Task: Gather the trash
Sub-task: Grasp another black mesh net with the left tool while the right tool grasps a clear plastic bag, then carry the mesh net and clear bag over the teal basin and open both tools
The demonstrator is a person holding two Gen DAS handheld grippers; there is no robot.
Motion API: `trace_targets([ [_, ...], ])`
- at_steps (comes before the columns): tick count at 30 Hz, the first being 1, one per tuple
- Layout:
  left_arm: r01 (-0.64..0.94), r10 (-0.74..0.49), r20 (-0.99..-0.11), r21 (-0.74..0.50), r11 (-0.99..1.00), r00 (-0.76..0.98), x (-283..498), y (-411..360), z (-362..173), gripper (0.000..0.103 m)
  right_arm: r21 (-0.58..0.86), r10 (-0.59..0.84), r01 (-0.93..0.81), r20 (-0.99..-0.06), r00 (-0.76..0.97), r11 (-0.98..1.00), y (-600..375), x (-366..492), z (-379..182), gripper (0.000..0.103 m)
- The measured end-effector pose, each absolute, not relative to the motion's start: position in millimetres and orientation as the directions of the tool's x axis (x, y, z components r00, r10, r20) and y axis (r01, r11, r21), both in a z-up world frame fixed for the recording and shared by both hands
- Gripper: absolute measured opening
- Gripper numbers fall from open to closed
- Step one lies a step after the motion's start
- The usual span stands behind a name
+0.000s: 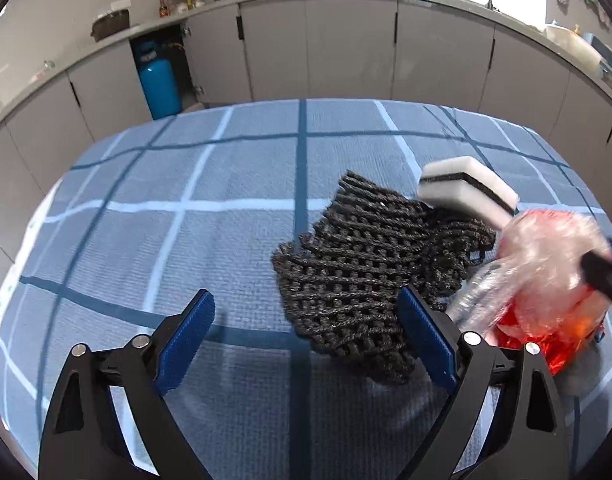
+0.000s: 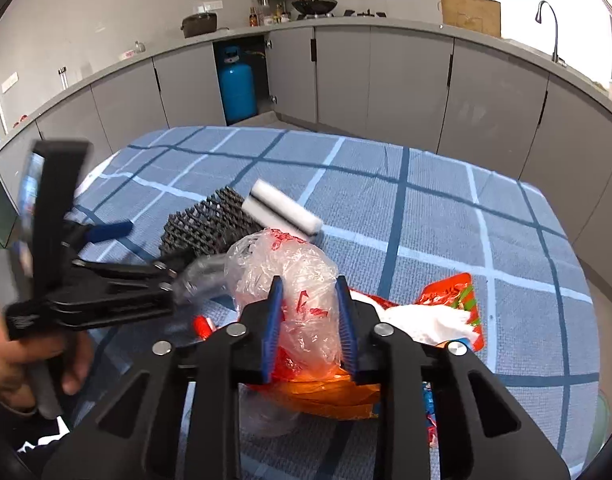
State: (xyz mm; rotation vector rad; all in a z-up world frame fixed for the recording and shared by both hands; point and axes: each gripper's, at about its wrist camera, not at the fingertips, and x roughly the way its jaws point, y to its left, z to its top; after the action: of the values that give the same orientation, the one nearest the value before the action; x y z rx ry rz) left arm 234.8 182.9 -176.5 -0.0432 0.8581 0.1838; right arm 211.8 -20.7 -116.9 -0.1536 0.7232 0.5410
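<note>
Right tongs [image 2: 309, 312] clench the clear plastic bag [image 2: 294, 276] (red-printed); left tongs [image 1: 306, 332] gape over the black mesh mat [image 1: 369, 264].

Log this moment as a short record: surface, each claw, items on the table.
surface: table under a blue checked cloth
left claw: open, nothing between its pads, just short of the black mesh mat
right claw: shut on a crumpled clear plastic bag
under the bag: red and orange wrappers
beyond the mat: white sponge with a dark middle layer
</note>
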Motion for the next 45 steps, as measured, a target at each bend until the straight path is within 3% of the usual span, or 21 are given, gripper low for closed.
trace_targets([
  [2, -0.167, 0.128, -0.766, 0.027, 0.986, 0.63, 235.5, 182.5, -179.1, 0.066, 0.04, 0.415, -0.514, -0.647, 0.64, 0.857, -24.3, 207.6, -111.4, 0.024],
  [3, -0.156, 0.11, -0.775, 0.015, 0.988, 0.622, 236.9, 181.3, -181.5, 0.061, 0.039, 0.412, -0.509, -0.641, 0.647, 0.86, -27.3, 206.8, -109.8, 0.024],
  [5, -0.141, 0.092, -0.784, 0.006, 0.99, 0.614, 238.0, 178.7, -184.5, 0.035, 0.046, 0.413, -0.5, -0.63, 0.658, 0.865, -31.2, 204.0, -106.5, 0.024],
  [8, -0.13, 0.091, -0.781, 0.013, 0.991, 0.617, 236.0, 175.4, -183.4, 0.011, 0.057, 0.411, -0.48, -0.609, 0.678, 0.876, -42.2, 201.9, -99.8, 0.024],
  [16, -0.165, 0.138, -0.714, 0.031, 0.986, 0.686, 209.2, 184.5, -141.4, 0.01, 0.091, 0.409, -0.44, -0.567, 0.715, 0.894, -66.3, 203.4, -82.7, 0.024],
  [23, -0.202, 0.208, -0.603, 0.079, 0.976, 0.77, 181.8, 183.9, -83.9, 0.01, 0.109, 0.39, -0.397, -0.537, 0.748, 0.911, -91.6, 197.8, -74.5, 0.024],
  [30, -0.106, 0.129, -0.564, 0.074, 0.992, 0.816, 180.4, 141.0, -56.6, 0.01, 0.124, 0.339, -0.323, -0.51, 0.79, 0.938, -132.0, 191.2, -66.9, 0.024],
  [45, 0.142, -0.072, -0.559, 0.084, 0.986, 0.826, 212.8, 1.2, -54.6, 0.01, 0.161, 0.176, -0.108, -0.507, 0.844, 0.981, -249.6, 167.1, -72.5, 0.024],
])
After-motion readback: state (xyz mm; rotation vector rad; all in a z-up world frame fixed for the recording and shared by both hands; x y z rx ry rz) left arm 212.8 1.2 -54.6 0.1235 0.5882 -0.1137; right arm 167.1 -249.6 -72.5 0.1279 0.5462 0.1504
